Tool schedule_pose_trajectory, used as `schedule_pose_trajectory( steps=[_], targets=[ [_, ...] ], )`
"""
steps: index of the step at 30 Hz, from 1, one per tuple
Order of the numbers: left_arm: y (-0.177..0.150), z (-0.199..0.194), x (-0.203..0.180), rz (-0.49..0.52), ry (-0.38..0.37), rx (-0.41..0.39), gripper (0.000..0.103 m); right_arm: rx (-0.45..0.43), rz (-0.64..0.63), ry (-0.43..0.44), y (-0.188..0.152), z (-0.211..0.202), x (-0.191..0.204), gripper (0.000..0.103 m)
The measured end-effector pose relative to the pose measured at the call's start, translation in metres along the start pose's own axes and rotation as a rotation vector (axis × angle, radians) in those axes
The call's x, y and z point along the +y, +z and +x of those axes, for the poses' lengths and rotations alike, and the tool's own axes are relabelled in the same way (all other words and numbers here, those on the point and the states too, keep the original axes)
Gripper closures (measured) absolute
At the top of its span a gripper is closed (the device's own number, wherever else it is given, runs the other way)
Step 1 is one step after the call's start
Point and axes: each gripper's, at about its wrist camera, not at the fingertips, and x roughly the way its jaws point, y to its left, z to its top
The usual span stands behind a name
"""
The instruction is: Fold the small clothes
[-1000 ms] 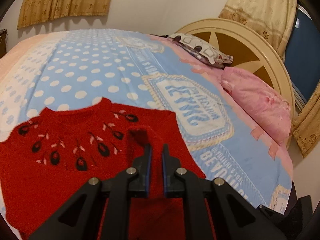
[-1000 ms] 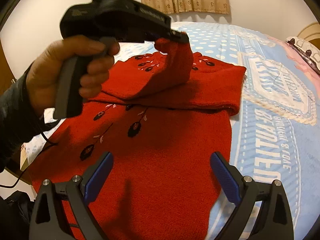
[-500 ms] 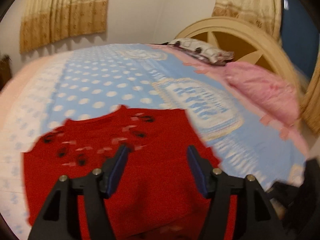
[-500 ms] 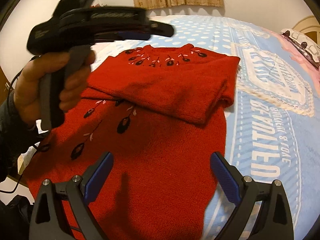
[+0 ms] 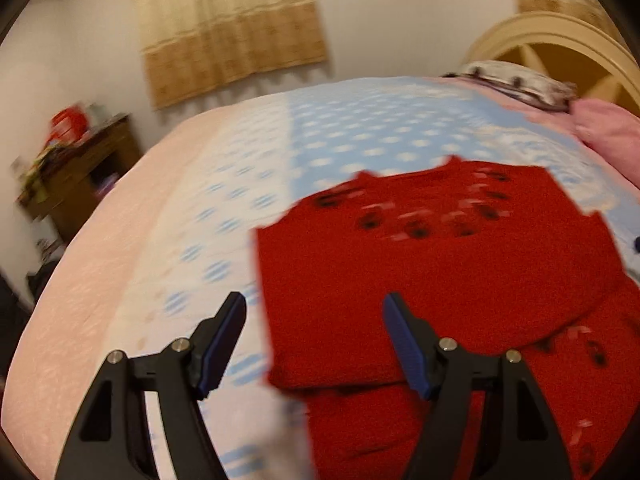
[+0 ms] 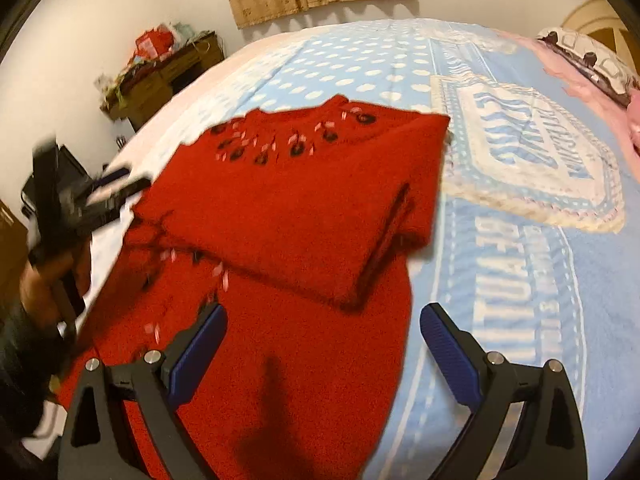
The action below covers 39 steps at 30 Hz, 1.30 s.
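Now the bed (image 6: 500, 280) fills most of both views, covered with a blue sheet (image 5: 360, 128) with white dots and a big printed badge. On it lies the red sweater (image 6: 288, 216), near the side of the bed where the person stands. Its sleeves are folded across the chest, so a thick red layer lies over the body, and the neck with the dark flower pattern points to the far wall. A pink pillow (image 5: 612, 136) lies by the headboard (image 5: 560, 40), and a wooden cabinet (image 6: 160, 80) stands in the corner.

The left gripper (image 5: 316, 340) has its jaws opening, with nothing pressed between them; the sweater's edge shows below the gap. The right gripper (image 6: 324, 348) hangs over the sweater's lower part with jaws wide apart, grasping nothing.
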Motion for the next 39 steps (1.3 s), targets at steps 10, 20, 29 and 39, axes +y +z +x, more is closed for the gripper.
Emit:
schedule_pose_trajectory(
  steps=[10, 20, 29, 39],
  targets=[
    [-0.025, 0.021, 0.035, -0.173, -0.070, 0.043, 0.029, 0.031, -0.019, -0.130, 0.041, 0.033, 0.000, 0.055],
    [-0.032, 0.017, 0.041, -0.211, -0.094, 0.023, 0.022, 0.023, -0.018, -0.216, 0.041, 0.045, -0.005, 0.067],
    [-0.033, 0.024, 0.040, -0.215, -0.109, 0.056, 0.013, 0.005, -0.079, -0.172, 0.043, 0.054, 0.004, 0.082],
    [-0.034, 0.032, 0.031, -0.174, -0.067, 0.103, 0.001, 0.015, -0.177, -0.251, 0.064, 0.043, 0.007, 0.094]
  ],
)
